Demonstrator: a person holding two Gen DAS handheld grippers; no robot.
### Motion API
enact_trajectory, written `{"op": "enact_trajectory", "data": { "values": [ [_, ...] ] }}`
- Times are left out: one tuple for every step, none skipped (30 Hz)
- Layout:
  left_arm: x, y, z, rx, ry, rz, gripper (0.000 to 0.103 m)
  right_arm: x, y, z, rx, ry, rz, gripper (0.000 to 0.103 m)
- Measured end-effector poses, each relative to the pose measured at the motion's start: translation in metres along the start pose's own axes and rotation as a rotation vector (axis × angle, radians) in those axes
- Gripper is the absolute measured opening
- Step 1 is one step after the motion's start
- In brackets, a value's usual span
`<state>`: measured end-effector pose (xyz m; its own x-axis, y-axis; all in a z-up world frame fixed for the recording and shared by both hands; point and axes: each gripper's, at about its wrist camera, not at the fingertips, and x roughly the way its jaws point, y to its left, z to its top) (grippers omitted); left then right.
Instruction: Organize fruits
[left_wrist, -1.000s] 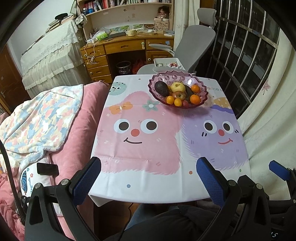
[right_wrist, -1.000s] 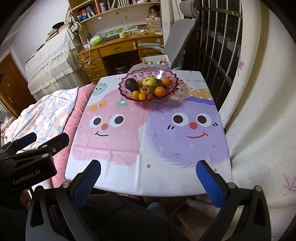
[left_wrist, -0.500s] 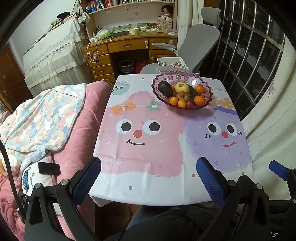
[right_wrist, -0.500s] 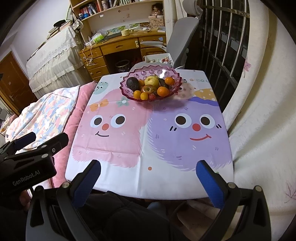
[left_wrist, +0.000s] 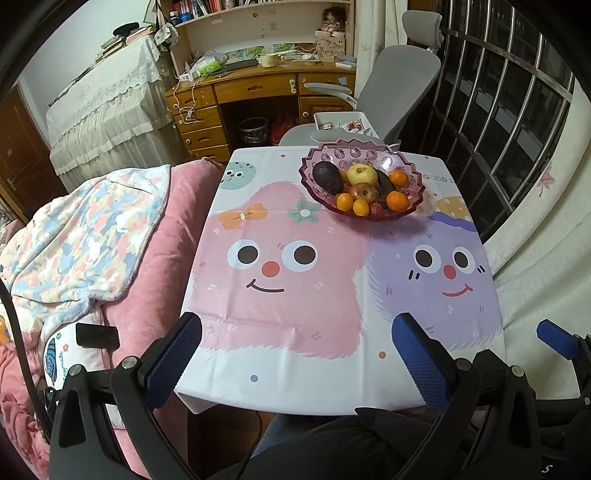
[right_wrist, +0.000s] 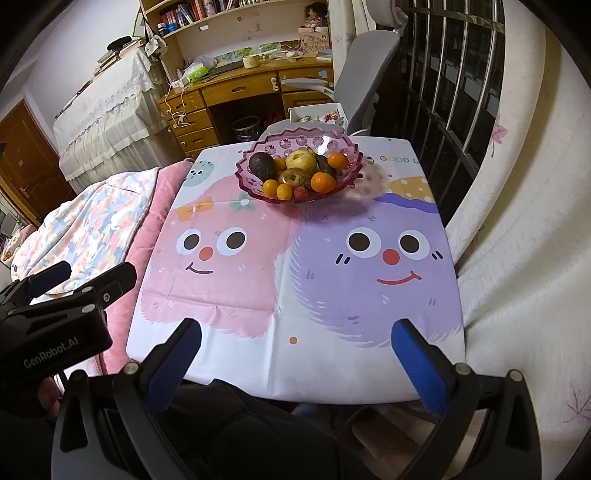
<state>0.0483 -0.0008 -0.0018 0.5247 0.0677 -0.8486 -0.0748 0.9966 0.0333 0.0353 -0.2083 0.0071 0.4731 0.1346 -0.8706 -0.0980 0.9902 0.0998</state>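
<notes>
A purple glass bowl (left_wrist: 415, 173) (right_wrist: 351, 147) stands at the far side of the table. It holds an avocado (left_wrist: 327, 177) (right_wrist: 262, 165), a yellow apple (left_wrist: 362, 173) (right_wrist: 301, 160), a red apple (left_wrist: 364, 191), several oranges (left_wrist: 398, 201) (right_wrist: 323, 182) and a strawberry. My left gripper (left_wrist: 297, 350) is open and empty above the table's near edge. My right gripper (right_wrist: 295, 354) is open and empty over the near edge too, far from the bowl.
The table wears a cloth (left_wrist: 280, 280) with pink and purple cartoon faces. A bed with a pink quilt (left_wrist: 155, 236) touches the table's left side. A grey office chair (left_wrist: 399, 85) and a wooden desk (left_wrist: 258, 96) stand behind. Window bars (left_wrist: 509, 110) line the right.
Both views have shifted slightly: the table and bowl sit a little lower and closer in frame. Both grippers stay open and empty.
</notes>
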Motion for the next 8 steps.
{"op": "enact_trajectory", "data": {
  "values": [
    [0.0001,0.0000,0.0002,0.000,0.000,0.001,0.102,-0.0003,0.0002,0.0000,0.000,0.000,0.000,0.103],
    [0.0001,0.0002,0.0004,-0.001,0.000,0.002,0.102,-0.0002,0.0000,0.0001,0.000,0.000,0.000,0.103],
    [0.0000,0.0003,0.0008,-0.001,0.000,0.004,0.102,0.0003,-0.0002,0.0002,0.001,0.002,0.001,0.103],
    [0.0009,0.0002,0.0016,-0.001,-0.001,0.007,0.102,-0.0002,-0.0003,0.0003,0.000,0.001,0.000,0.103],
    [0.0019,-0.0010,0.0030,-0.001,-0.001,0.009,0.102,0.0005,-0.0005,0.0005,-0.001,0.002,0.002,0.103],
    [0.0035,-0.0036,0.0049,0.001,0.000,0.011,0.102,0.0000,-0.0003,0.0005,-0.001,0.000,0.001,0.103],
    [0.0042,-0.0045,0.0057,0.002,-0.001,0.013,0.102,0.0010,-0.0014,0.0007,0.000,0.000,0.002,0.103],
    [0.0048,-0.0049,0.0064,0.002,-0.003,0.016,0.102,0.0014,-0.0015,0.0008,0.000,0.000,0.004,0.103]
  ]
}}
